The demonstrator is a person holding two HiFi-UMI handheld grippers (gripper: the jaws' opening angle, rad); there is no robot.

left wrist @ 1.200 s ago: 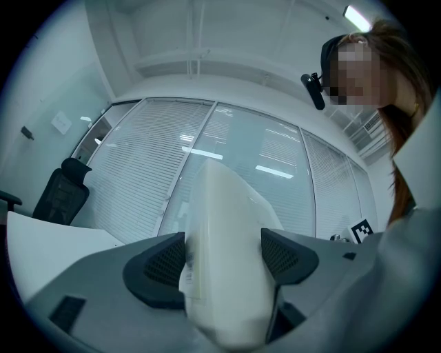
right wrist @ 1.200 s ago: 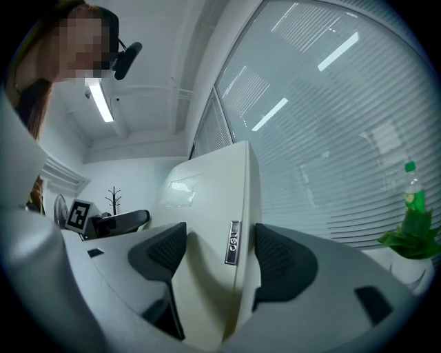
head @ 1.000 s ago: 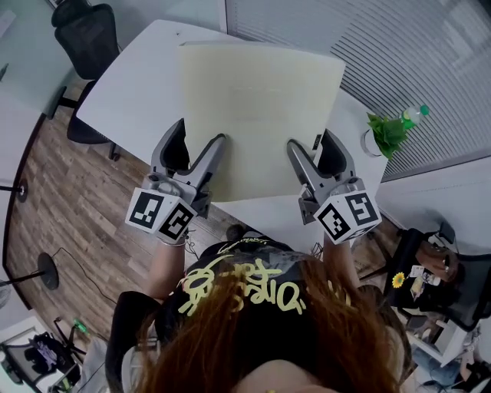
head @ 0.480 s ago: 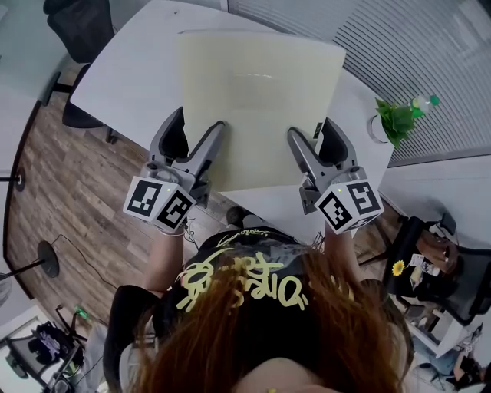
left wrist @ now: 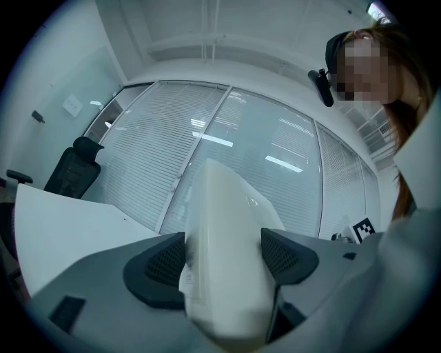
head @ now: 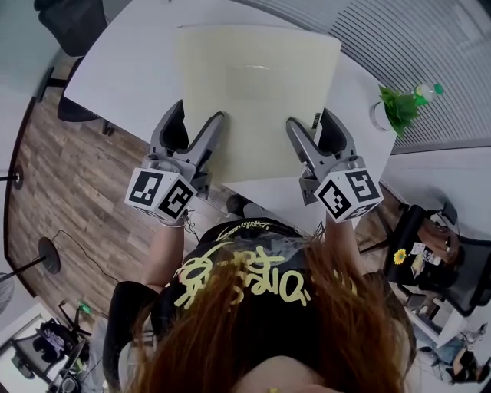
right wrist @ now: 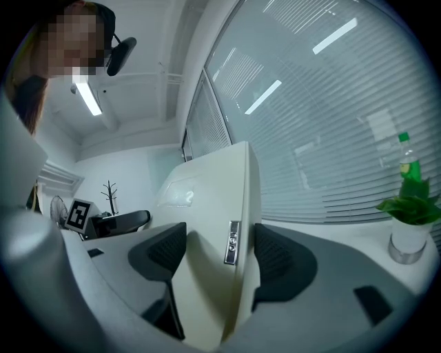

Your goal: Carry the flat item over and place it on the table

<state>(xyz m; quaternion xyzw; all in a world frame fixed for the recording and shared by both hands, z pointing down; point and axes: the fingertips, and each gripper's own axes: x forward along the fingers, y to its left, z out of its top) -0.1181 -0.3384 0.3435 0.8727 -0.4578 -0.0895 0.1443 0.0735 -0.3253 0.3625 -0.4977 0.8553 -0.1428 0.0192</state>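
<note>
A large flat cream board [head: 257, 88] is held level above the white table [head: 126, 73]. My left gripper [head: 198, 127] is shut on its near left edge, and my right gripper [head: 311, 130] is shut on its near right edge. In the left gripper view the board [left wrist: 227, 248] fills the gap between the jaws of the left gripper [left wrist: 224, 258]. The right gripper view shows the board [right wrist: 210, 227] edge-on, with a small label, clamped in the right gripper [right wrist: 220, 258]. The board hides much of the tabletop.
A potted green plant [head: 399, 111] with a bottle behind it stands at the table's right end [right wrist: 406, 220]. A black office chair [head: 65, 23] is at the far left [left wrist: 69, 172]. Glass walls with blinds lie beyond. Wood floor shows at left.
The board and both grippers have drifted slightly farther over the table; the view has shifted a little. Both grips are unchanged.
</note>
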